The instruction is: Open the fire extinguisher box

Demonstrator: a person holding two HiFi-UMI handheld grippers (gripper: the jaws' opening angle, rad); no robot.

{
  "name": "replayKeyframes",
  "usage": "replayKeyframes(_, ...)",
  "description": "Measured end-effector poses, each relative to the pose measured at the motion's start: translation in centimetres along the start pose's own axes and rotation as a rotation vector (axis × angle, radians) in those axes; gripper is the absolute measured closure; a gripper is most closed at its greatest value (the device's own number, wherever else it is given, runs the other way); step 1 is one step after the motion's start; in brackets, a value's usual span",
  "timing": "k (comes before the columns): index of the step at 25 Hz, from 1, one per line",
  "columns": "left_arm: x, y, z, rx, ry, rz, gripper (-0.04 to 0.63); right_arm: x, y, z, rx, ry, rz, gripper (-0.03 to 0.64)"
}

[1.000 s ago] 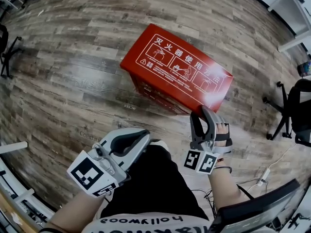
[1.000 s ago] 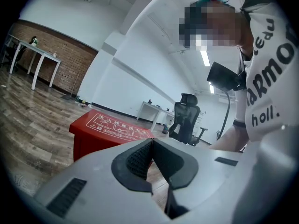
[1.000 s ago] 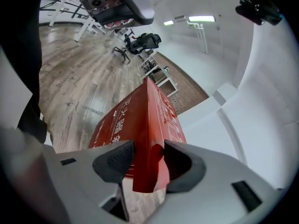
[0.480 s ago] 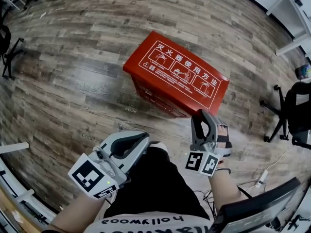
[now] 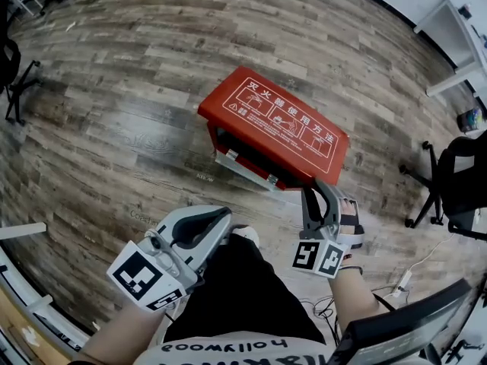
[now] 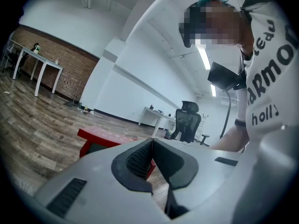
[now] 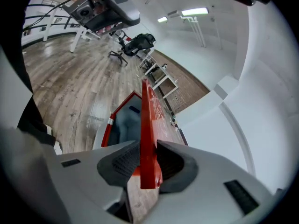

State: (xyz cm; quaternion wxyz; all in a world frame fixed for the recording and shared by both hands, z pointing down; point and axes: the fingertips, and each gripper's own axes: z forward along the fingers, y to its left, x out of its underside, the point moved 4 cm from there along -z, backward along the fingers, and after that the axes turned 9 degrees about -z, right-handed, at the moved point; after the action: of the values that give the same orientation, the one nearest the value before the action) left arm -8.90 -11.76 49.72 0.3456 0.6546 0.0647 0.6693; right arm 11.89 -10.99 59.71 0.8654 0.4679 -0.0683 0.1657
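Observation:
The red fire extinguisher box lies on the wooden floor. Its lid, printed with white instructions, is tilted up at the near edge, and a gap shows the inside. My right gripper grips the lid's near right corner. In the right gripper view the lid's red edge runs between the pads of my right gripper, whose jaws have just been closing onto it. My left gripper hovers over the person's lap, shut with nothing in it. In the left gripper view the pads of my left gripper meet, with the box beyond them.
Office chairs stand at the right and far left. A white desk is at the upper right. A power strip and cable lie on the floor by my right arm, beside a dark screen.
The lid's near edge has come up off the box and the inside now shows. My right gripper has risen with that edge. My left gripper looks much the same.

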Motion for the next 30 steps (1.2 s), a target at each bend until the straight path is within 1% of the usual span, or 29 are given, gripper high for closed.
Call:
replayKeyframes(2,-0.8,-0.1,-0.2,-0.004,-0.003,-0.008,0.589,0.1,-1.0,-0.1,-0.004,0.016,0.021,0.506)
replayKeyframes(7,-3.2,-0.1,-0.6,-0.006,0.005,0.000,0.589,-0.2,-3.1,-0.3,-0.021,0.037,0.044,0.512)
replayKeyframes(10,-5.0,-0.2,-0.7,-0.010,-0.003,0.004,0.589,-0.3,-5.2,-0.5,-0.023,0.050,0.100,0.518)
replayKeyframes(14,-7.4,-1.0,-0.6,0.003,-0.011,0.017,0.589,-0.4,-7.9,-0.7,-0.051,0.064,0.176,0.531)
replayKeyframes(17,-9.5,-1.8,-0.1,0.020,-0.014,0.032,0.589,-0.1,-10.3,-0.4,-0.057,0.075,0.176,0.558)
replayKeyframes(20,-11.2,-2.2,0.3,0.033,-0.009,0.060,0.589,0.5,-12.4,0.1,-0.071,0.067,0.182,0.558)
replayKeyframes(24,-12.5,-2.2,1.2,0.001,-0.016,0.081,0.589,1.1,-14.4,0.7,-0.094,0.027,0.210,0.558)
replayKeyframes(30,-13.9,-3.4,3.6,-0.067,-0.053,0.067,0.589,2.1,-16.0,1.2,-0.155,-0.038,0.227,0.558)
